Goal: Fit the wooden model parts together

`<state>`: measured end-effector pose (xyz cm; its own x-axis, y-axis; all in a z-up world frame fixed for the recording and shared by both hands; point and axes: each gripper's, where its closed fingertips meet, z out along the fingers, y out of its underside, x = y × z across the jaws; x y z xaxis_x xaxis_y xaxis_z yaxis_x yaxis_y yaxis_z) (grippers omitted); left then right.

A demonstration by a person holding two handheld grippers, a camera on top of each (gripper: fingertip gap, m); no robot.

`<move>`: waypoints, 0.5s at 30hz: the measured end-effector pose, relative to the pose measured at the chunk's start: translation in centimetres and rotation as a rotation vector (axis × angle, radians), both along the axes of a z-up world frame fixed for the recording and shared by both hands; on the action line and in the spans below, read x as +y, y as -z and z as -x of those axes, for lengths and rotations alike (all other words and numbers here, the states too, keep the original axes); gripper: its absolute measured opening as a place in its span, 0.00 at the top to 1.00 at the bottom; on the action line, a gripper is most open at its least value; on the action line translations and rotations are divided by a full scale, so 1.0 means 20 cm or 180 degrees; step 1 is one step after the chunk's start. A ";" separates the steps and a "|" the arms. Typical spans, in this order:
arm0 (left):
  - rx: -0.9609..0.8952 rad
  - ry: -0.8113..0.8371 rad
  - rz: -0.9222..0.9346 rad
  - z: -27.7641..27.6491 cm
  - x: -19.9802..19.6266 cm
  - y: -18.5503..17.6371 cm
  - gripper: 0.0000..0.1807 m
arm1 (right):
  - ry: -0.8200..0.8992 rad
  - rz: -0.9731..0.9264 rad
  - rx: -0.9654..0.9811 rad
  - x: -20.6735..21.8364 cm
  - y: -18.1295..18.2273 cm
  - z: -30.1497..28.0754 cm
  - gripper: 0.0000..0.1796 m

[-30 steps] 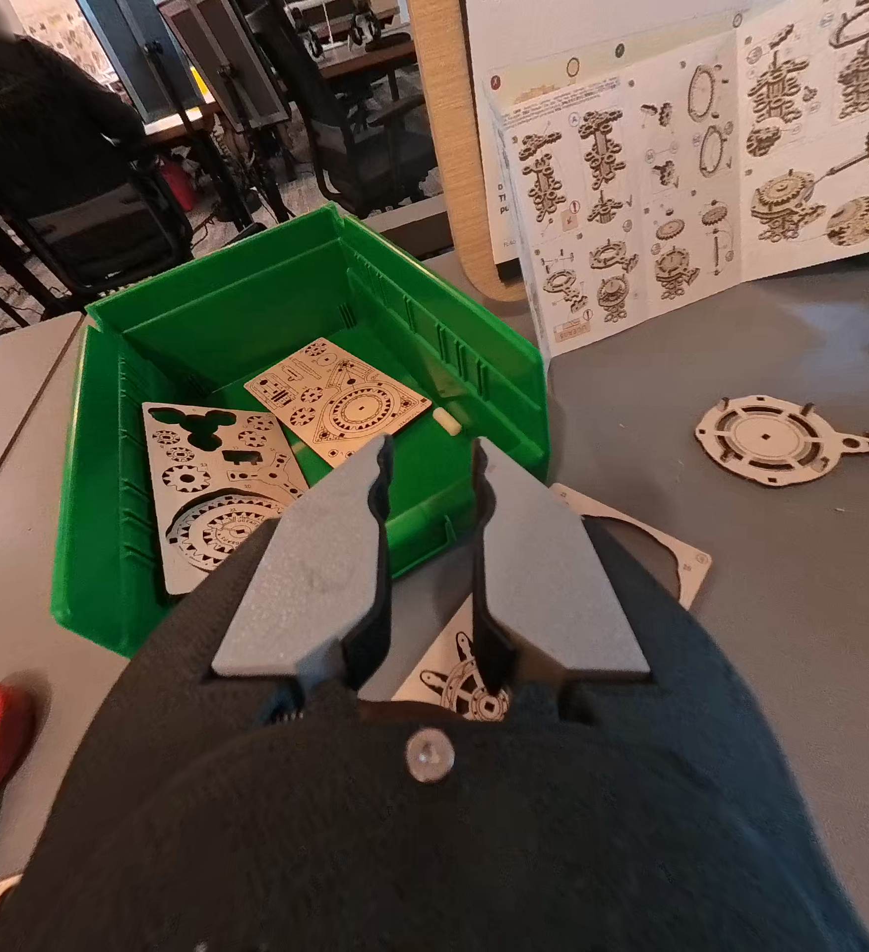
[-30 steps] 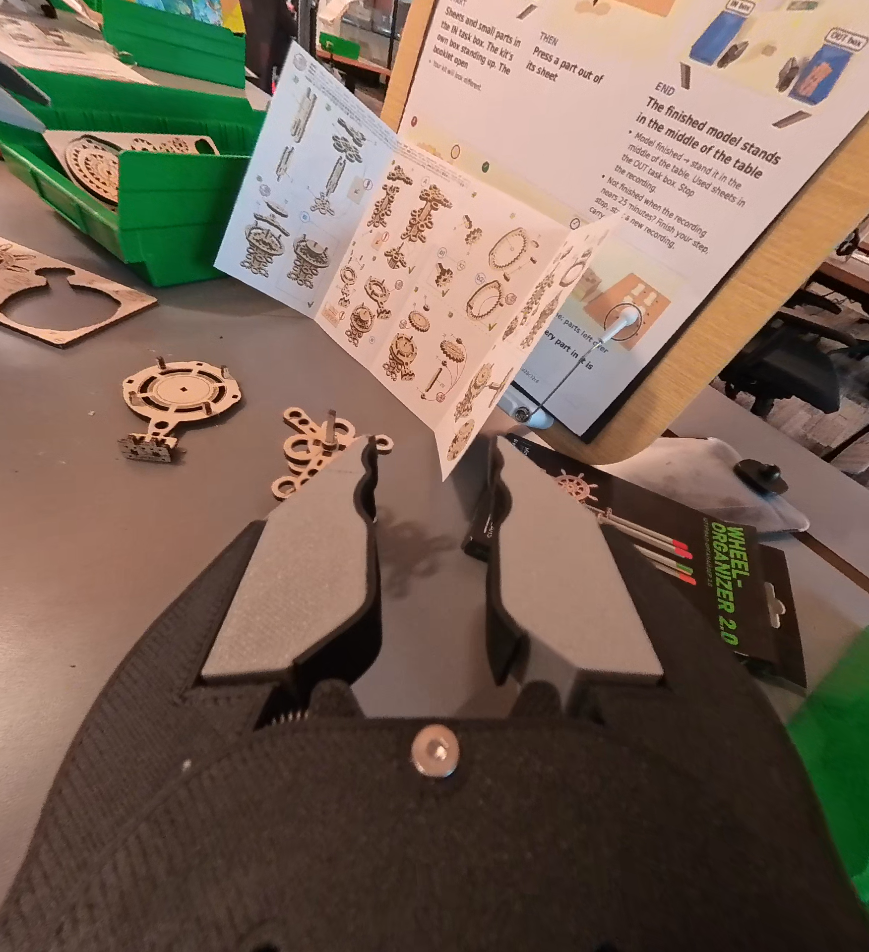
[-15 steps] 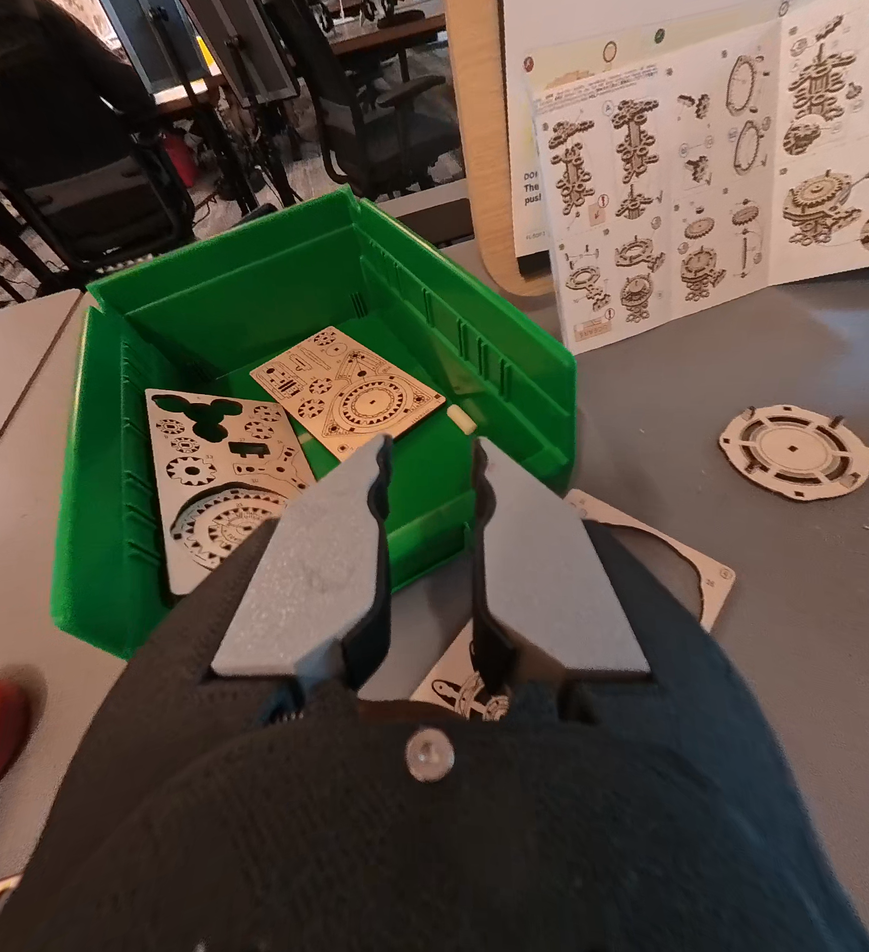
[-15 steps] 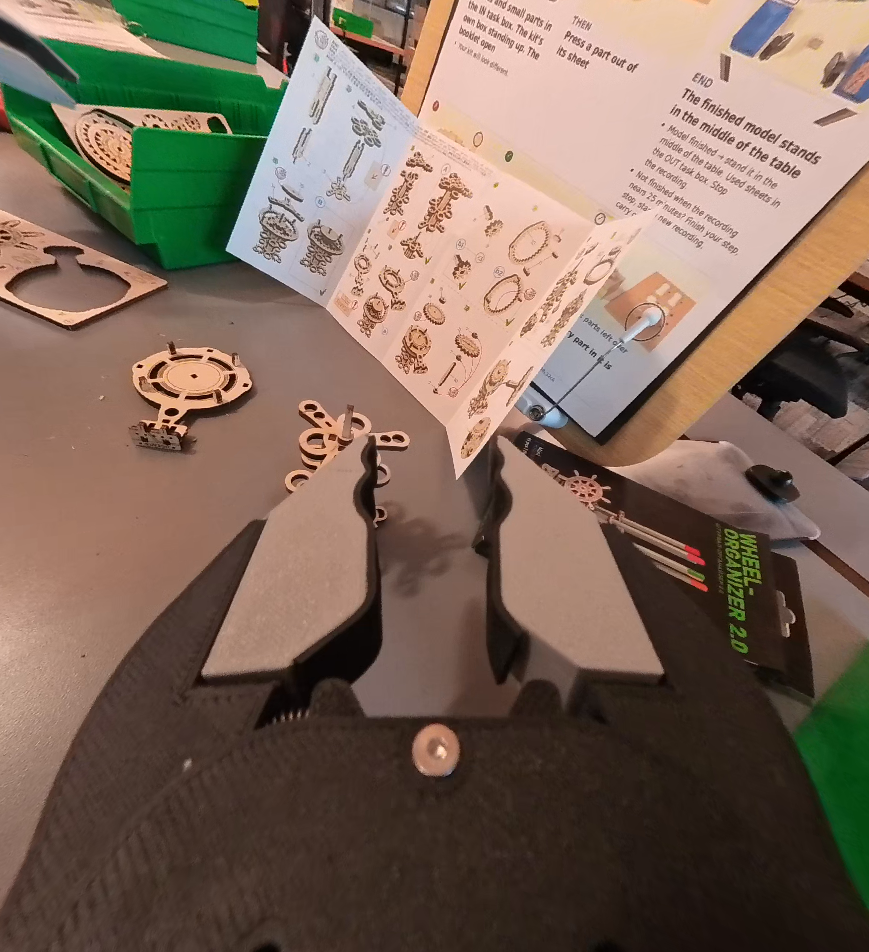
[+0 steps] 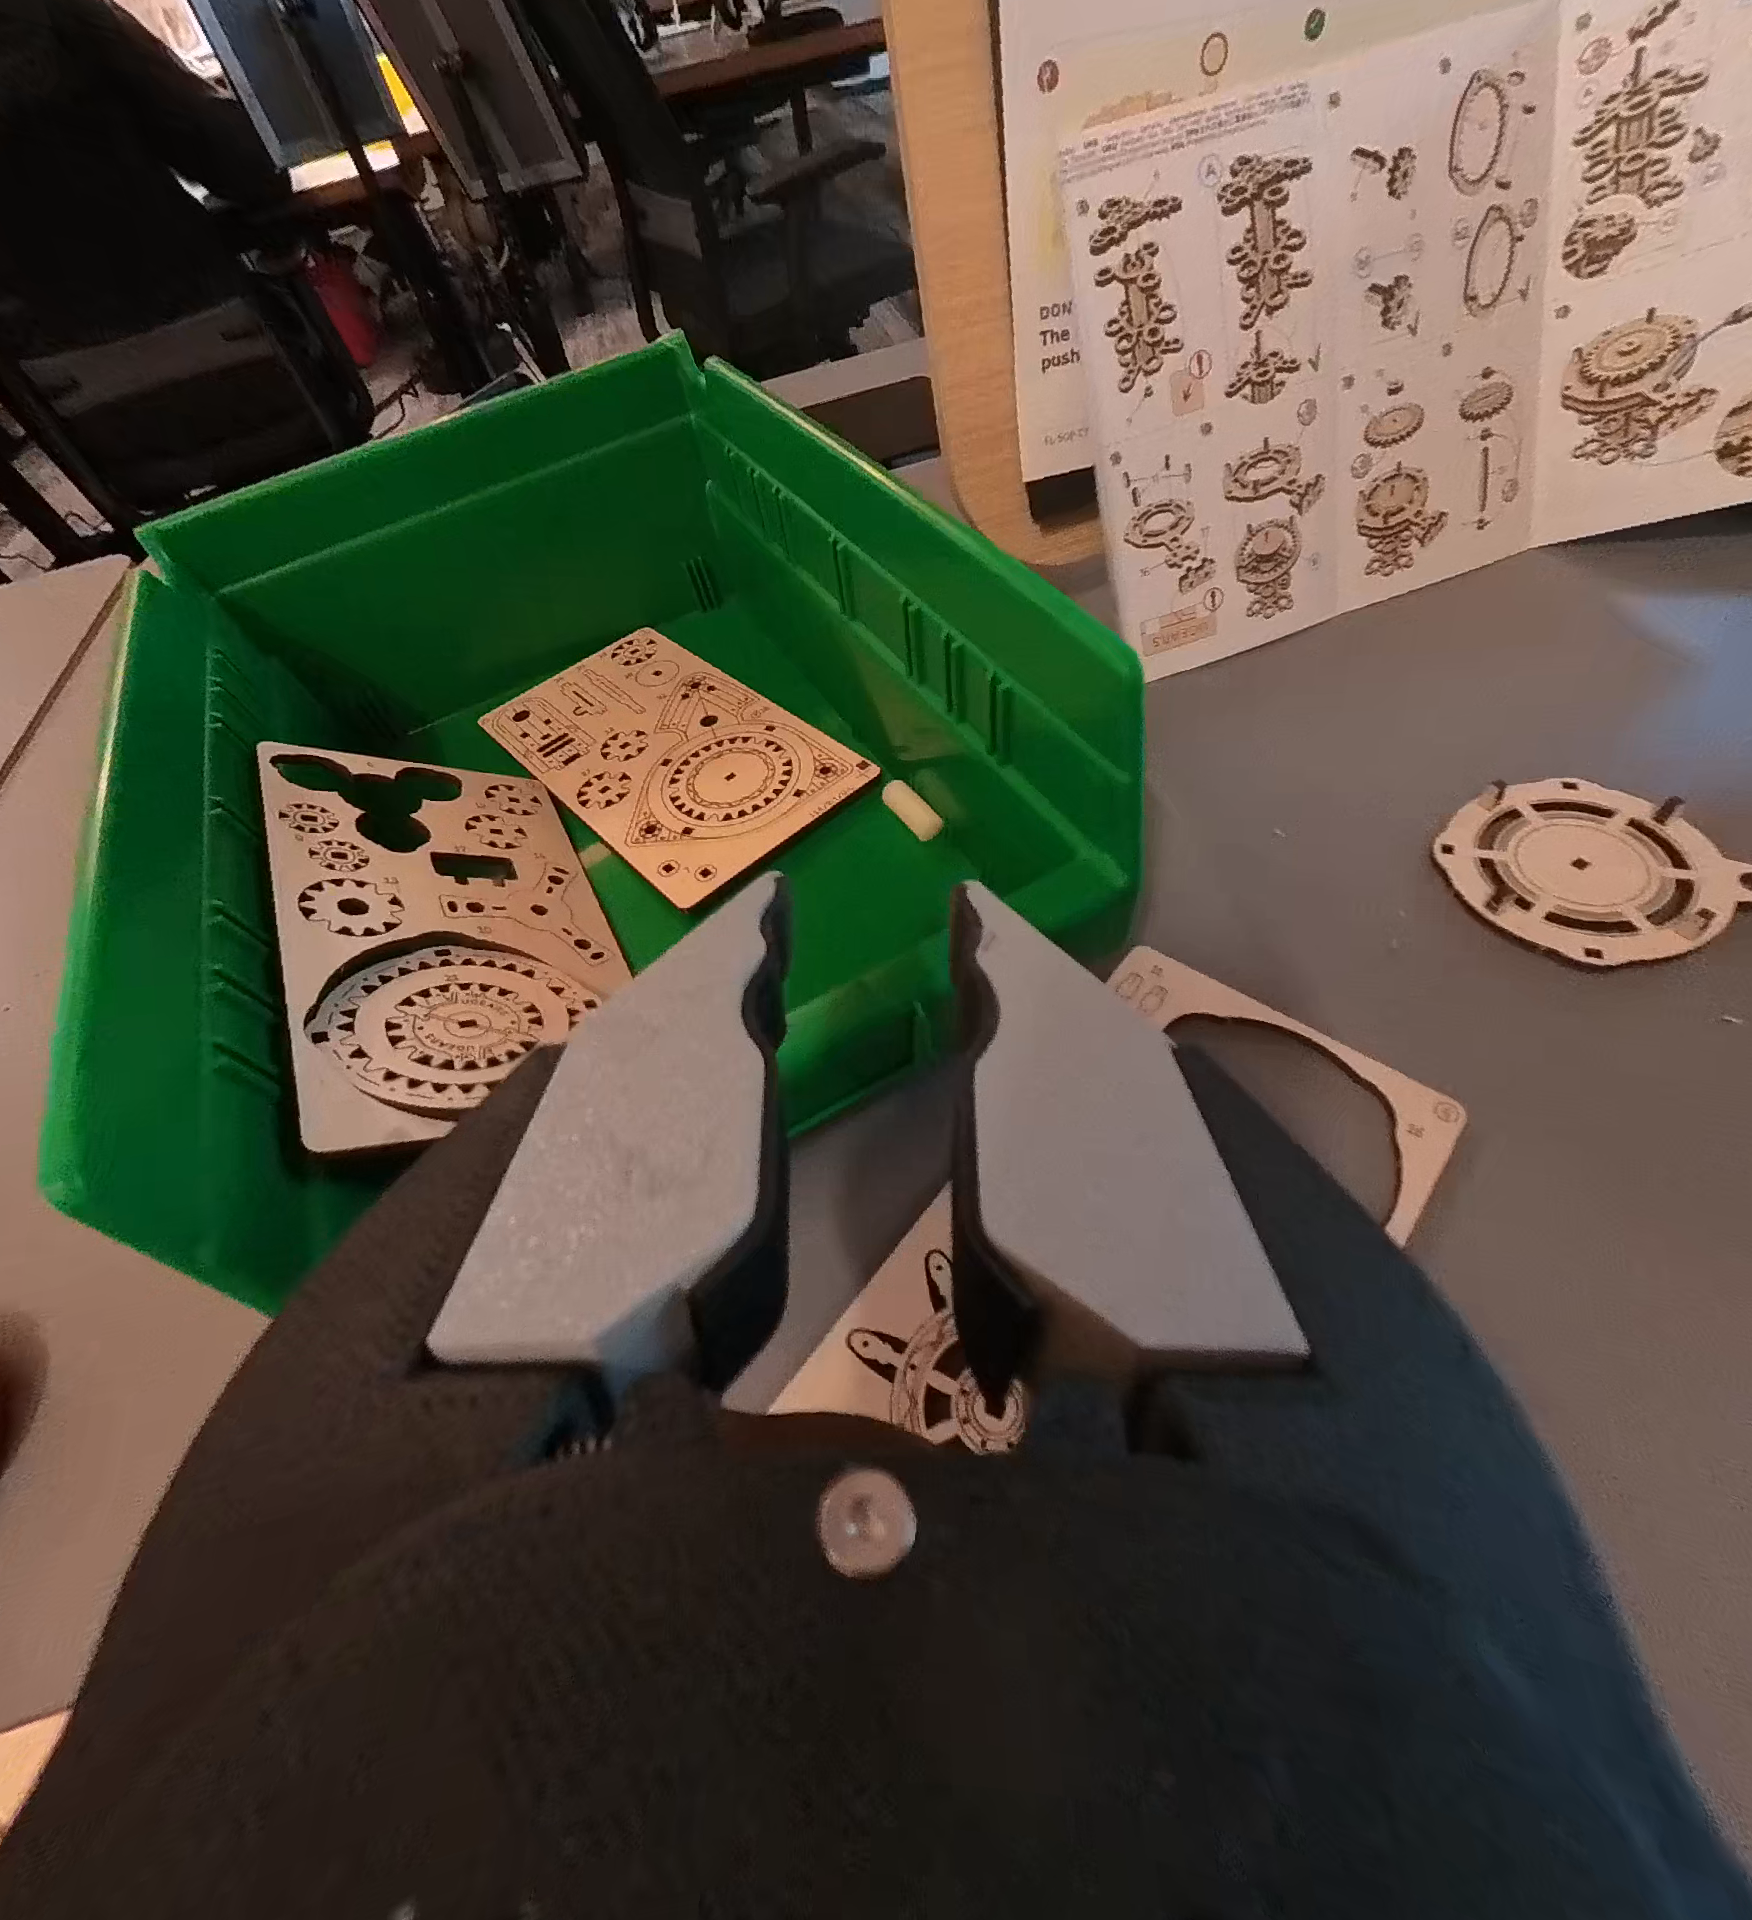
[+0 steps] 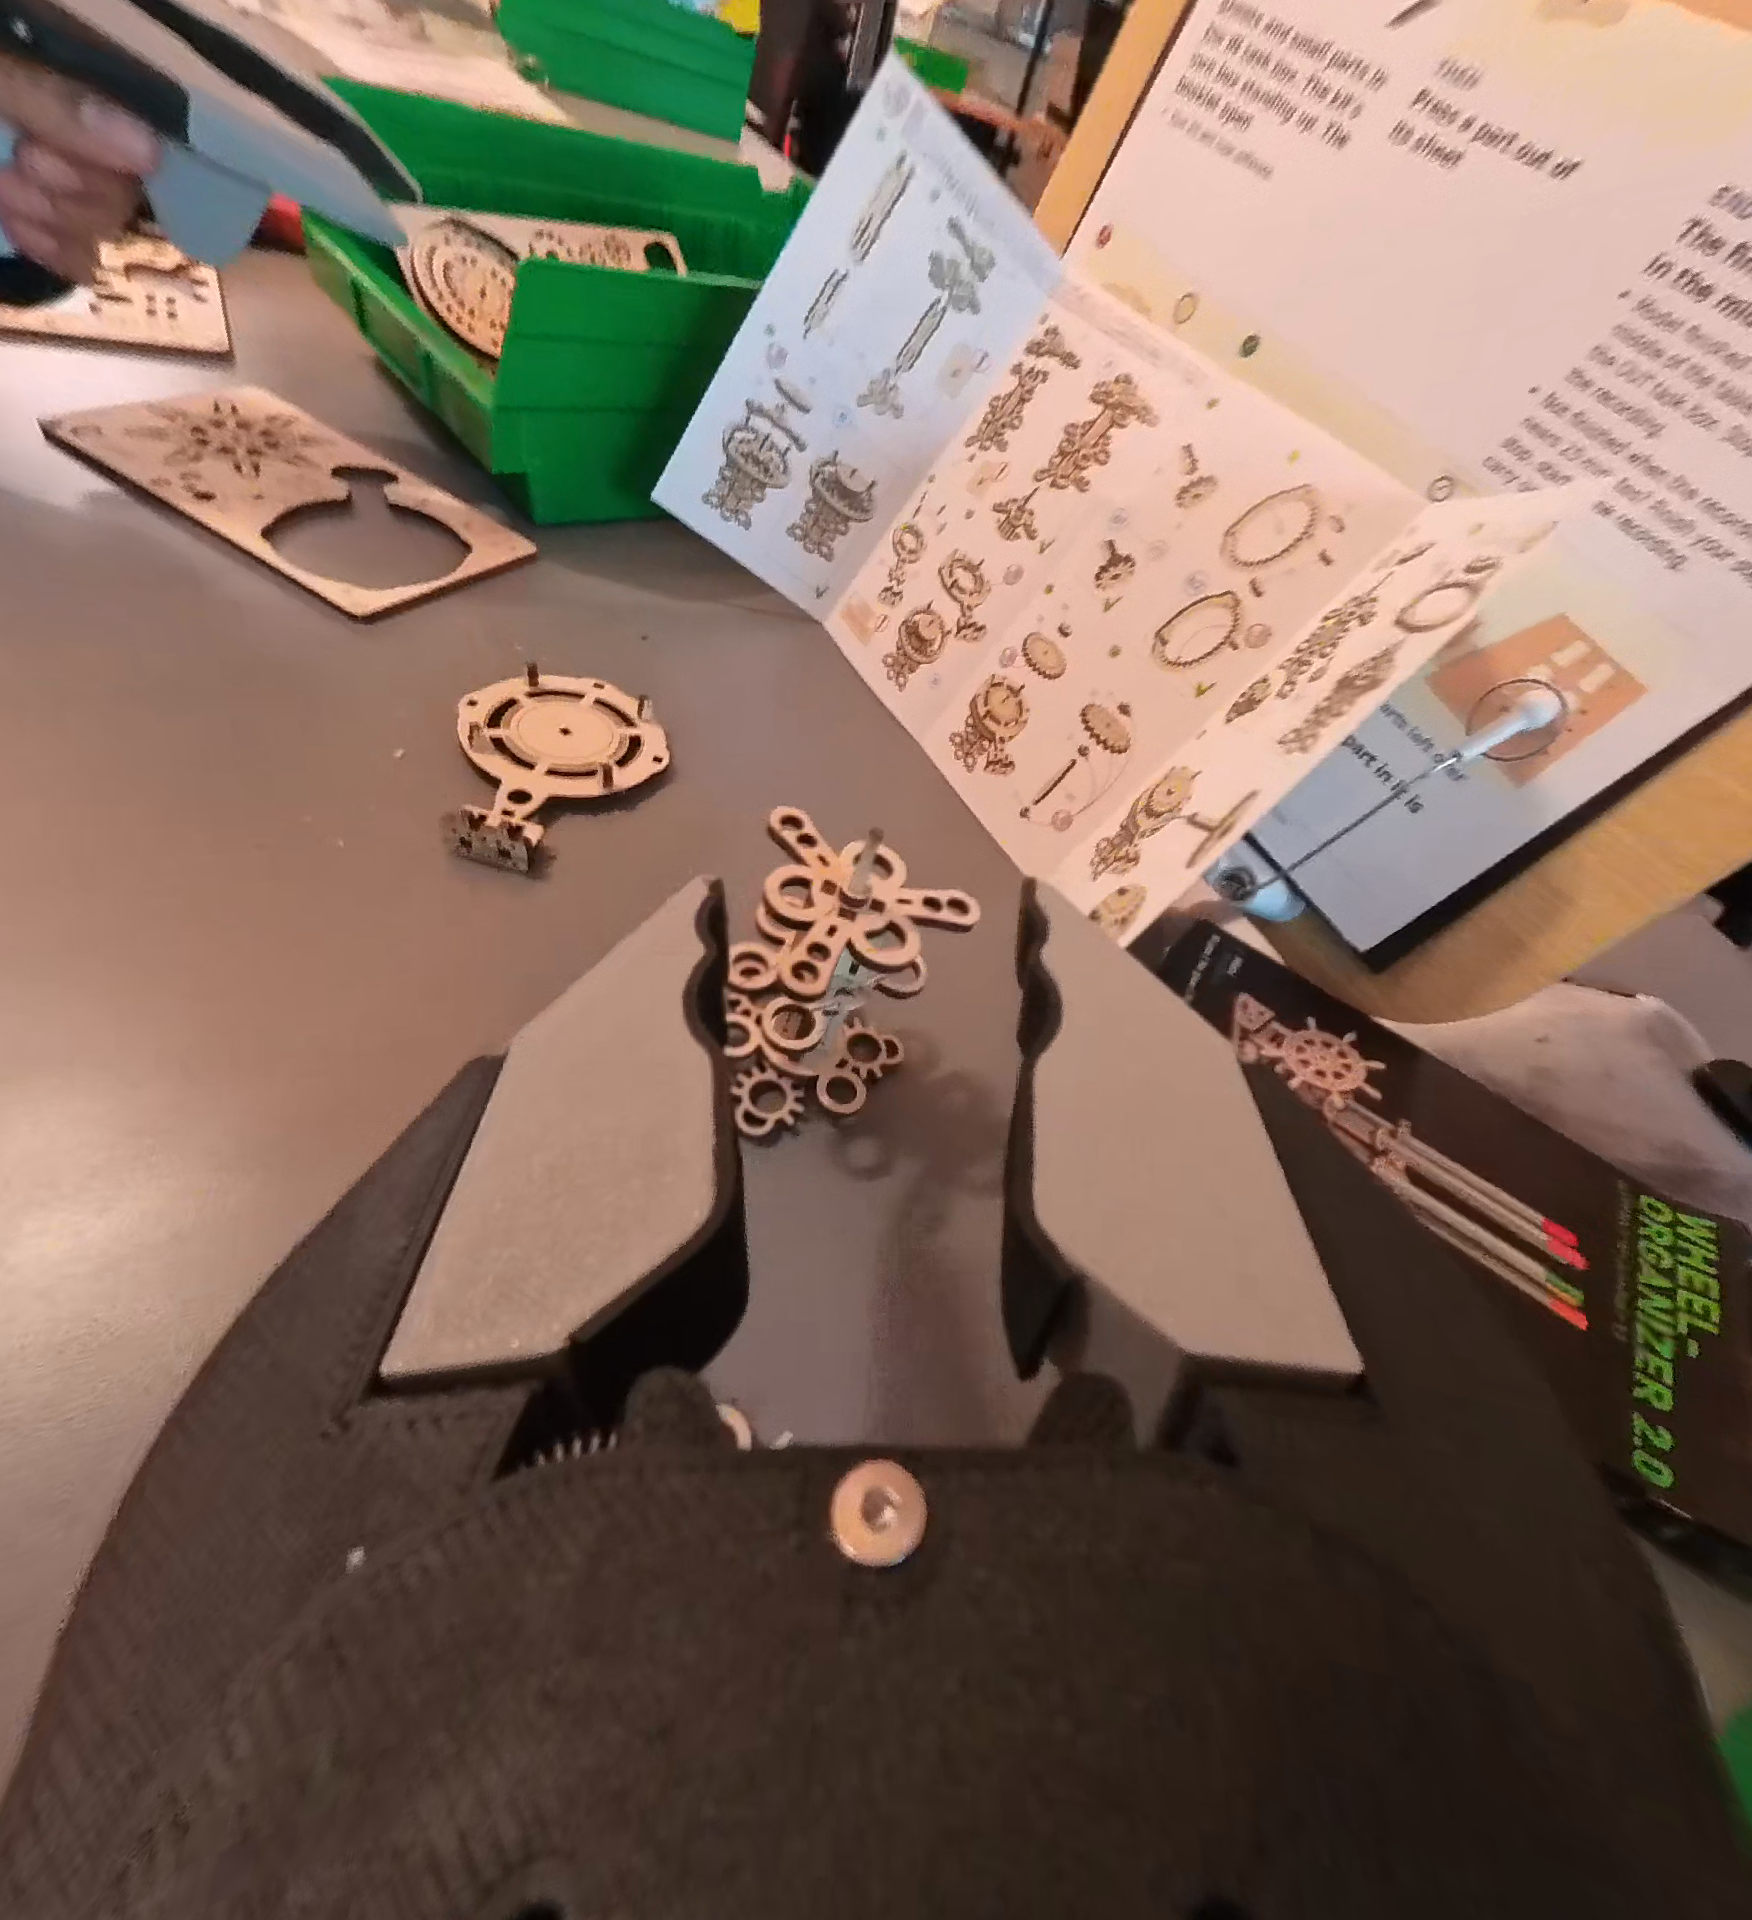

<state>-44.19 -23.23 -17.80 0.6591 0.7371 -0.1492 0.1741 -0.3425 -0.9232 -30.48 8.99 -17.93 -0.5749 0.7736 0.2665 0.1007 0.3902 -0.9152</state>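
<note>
Ringed wooden sub-assembly (image 6: 830, 987) is framed upright between spread right gripper (image 6: 867, 935) jaws; left gripper (image 5: 867, 935) is parted, empty, farther off.

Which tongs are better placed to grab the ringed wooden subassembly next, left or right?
Right, probably. The right tongs are open with the ringed subassembly on the table between the fingers. The left tongs hang empty by the green bin, farther off.

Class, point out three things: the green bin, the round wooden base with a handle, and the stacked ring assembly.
green bin (image 5: 1007, 665), left wrist view, right wall.
round wooden base (image 6: 562, 740), right wrist view, centre disc.
stacked ring assembly (image 6: 830, 987), right wrist view, middle rings.
</note>
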 end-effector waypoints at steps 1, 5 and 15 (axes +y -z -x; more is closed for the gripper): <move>0.0004 -0.0003 0.0002 0.00 0.00 0.00 0.85 | 0.0009 -0.0055 -0.0015 -0.01 0.02 0.00 0.70; 0.0010 0.0016 -0.0027 -0.01 0.01 0.01 0.85 | 0.0103 -0.0260 -0.0010 -0.01 0.05 0.03 0.68; 0.0073 0.0114 -0.0076 -0.06 0.06 0.01 0.85 | 0.0283 -0.0785 0.0091 -0.03 0.13 0.08 0.83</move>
